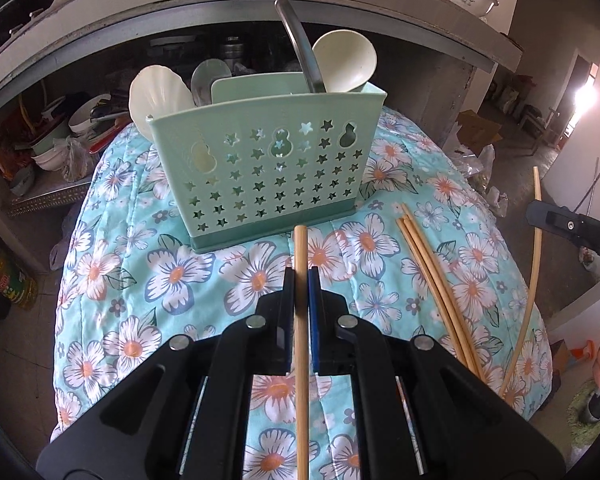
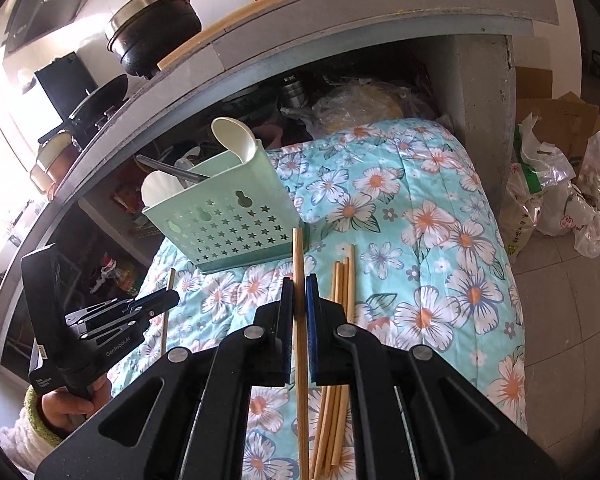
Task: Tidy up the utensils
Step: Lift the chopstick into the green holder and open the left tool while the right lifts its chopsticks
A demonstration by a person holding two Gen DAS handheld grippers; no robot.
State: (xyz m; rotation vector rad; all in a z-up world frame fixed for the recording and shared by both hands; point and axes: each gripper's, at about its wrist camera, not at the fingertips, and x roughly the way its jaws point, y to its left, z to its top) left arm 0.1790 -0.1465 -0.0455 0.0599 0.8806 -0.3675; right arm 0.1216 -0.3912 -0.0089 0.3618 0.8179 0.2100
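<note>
On the left of the quilt (image 1: 204, 264) stands the green caddy (image 1: 268, 168), perforated with stars and already holding two white spoons (image 1: 156, 92) and a metal ladle handle (image 1: 300, 44) that lean out of its back compartment. In front of it the left gripper (image 1: 301, 276) is clamped narrow on one chopstick (image 1: 301, 256), whose tip points at the caddy's base. To the right, loose chopsticks (image 1: 432, 276) lie on the quilt in a small bundle, near the caddy's right corner but apart from it. Further right, the right gripper (image 2: 300, 284) pinches a second stick (image 2: 298, 256) the same way, jaws nearly closed on it, with the bundle just beneath and beside its jaws. Both sticks appear lifted clear of the cloth, so the step in hand looks like carrying them to the caddy. To do it well, each stick should be raised above the rim before moving in, then tipped steeply so its lower end drops into an open compartment rather than striking the front wall or the leaning spoons. The grip sits well along each stick, so a slow tilt should keep it from pivoting between the pads. Entering one at a time would keep the two grippers from crowding each other over the narrow opening.
</note>
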